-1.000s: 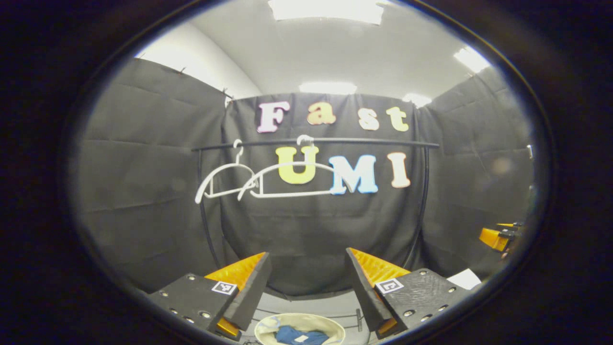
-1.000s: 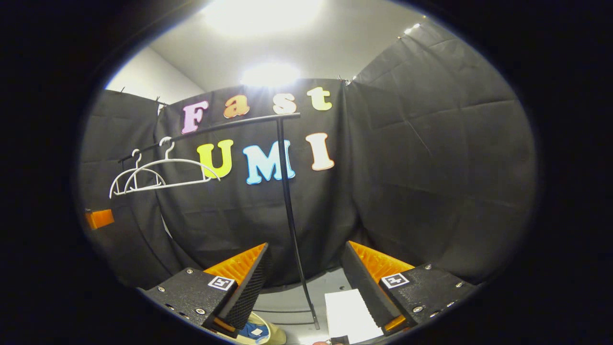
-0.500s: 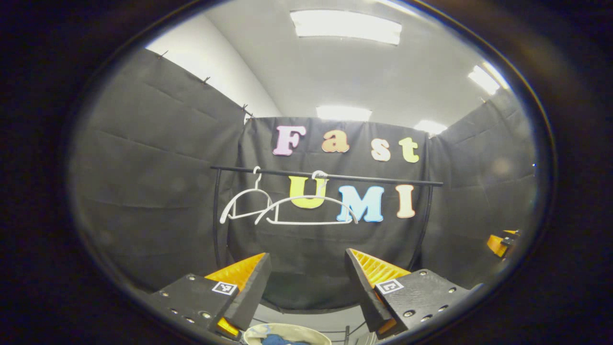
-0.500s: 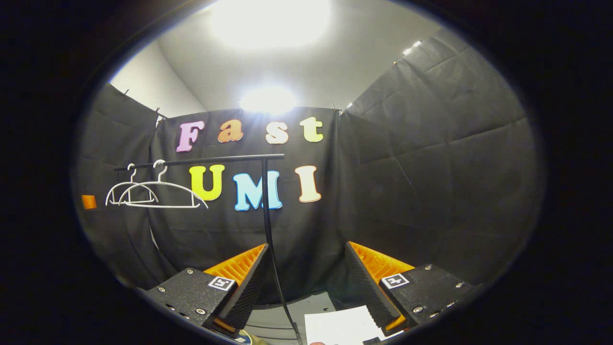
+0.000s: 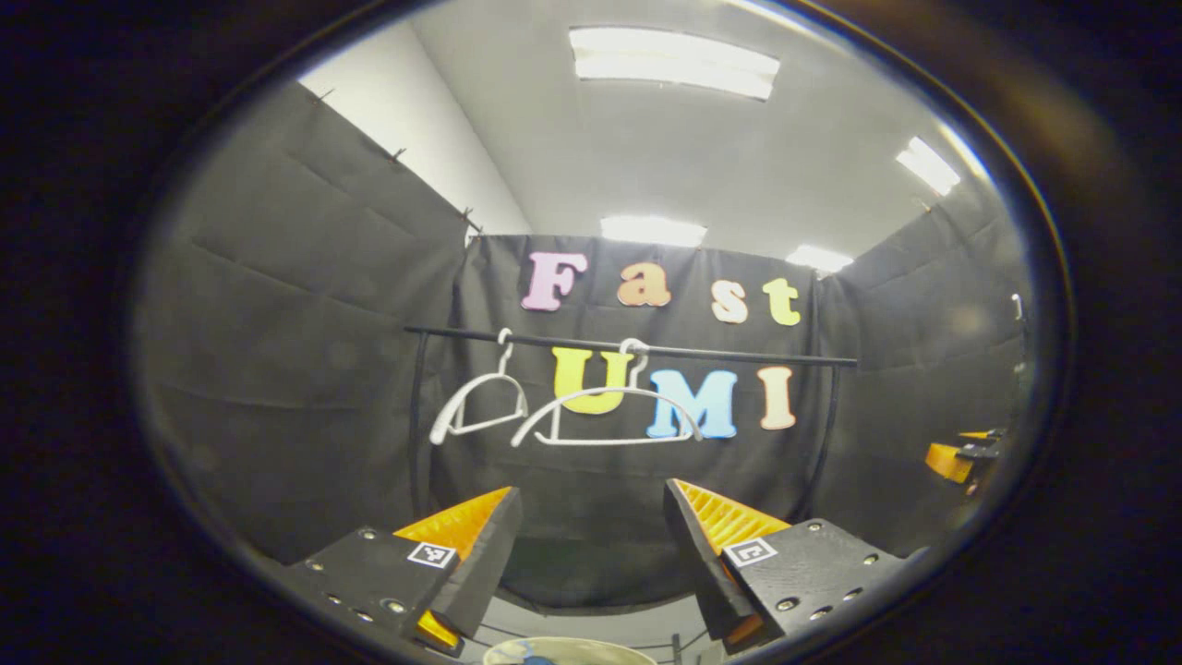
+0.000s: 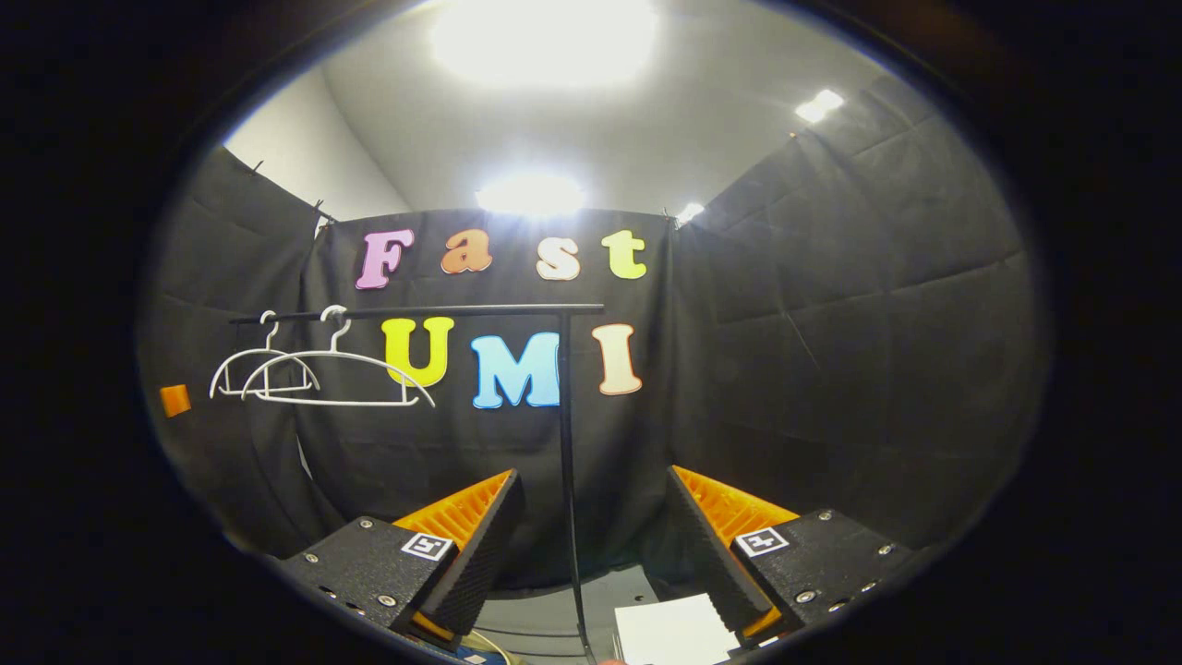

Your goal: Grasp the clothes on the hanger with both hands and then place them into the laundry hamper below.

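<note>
A: Report gripper state and what has changed.

B: The left gripper point(image 5: 591, 554) stands wide, holding nothing; the right gripper point(image 6: 591, 545) likewise stands wide and holds nothing. Since a second ago both cameras have tilted upward: more ceiling is in view, and the laundry hamper point(image 5: 563, 651), directly below and ahead of the left gripper's fingers, has slipped to a sliver of rim at the view's lower edge.

A: Location of the clothes?

B: A second ago a blue garment lay inside the hamper; now only a trace of blue shows there. Both white hangers point(image 5: 605, 416) hang bare on the black rail point(image 5: 637, 349), ahead of and above the left gripper. Judgement: placement appears complete and both grippers are retreating.

A: Edges and clearance?

B: The rack's upright post point(image 6: 565, 462) runs straight ahead between the right gripper's fingers, apart from them. A white sheet point(image 6: 674, 633) lies below the right-hand finger. The other gripper point(image 5: 956, 457) sits far right of the left one. Room ahead is open.
</note>
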The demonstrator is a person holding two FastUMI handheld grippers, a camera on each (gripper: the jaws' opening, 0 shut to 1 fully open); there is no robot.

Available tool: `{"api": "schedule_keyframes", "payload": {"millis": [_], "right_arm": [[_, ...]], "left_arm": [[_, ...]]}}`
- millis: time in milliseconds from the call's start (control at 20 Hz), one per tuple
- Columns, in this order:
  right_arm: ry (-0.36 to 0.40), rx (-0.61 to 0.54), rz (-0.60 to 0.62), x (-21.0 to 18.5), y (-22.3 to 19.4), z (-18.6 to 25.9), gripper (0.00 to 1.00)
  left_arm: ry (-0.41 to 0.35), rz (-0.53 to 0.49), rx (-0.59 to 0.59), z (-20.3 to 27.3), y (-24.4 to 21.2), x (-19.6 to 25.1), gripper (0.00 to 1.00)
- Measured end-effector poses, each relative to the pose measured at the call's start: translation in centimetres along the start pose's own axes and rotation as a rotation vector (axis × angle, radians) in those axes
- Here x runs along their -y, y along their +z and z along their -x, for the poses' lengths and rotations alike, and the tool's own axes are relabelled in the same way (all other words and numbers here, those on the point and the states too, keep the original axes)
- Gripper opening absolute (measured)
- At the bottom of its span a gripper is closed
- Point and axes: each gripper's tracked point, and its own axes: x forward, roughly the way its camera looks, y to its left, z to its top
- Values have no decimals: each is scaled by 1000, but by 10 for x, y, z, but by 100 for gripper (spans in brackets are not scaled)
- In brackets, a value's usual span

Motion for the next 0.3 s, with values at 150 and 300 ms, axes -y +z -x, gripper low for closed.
{"api": "schedule_keyframes", "payload": {"millis": [150, 300], "right_arm": [[25, -25, -29, -20, -7, 1, 95], [9, -28, -48, -25, -7, -4, 95]], "left_arm": [[16, -24, 20, -5, -10, -24, 89], [37, 3, 5, -18, -29, -39, 89]]}}
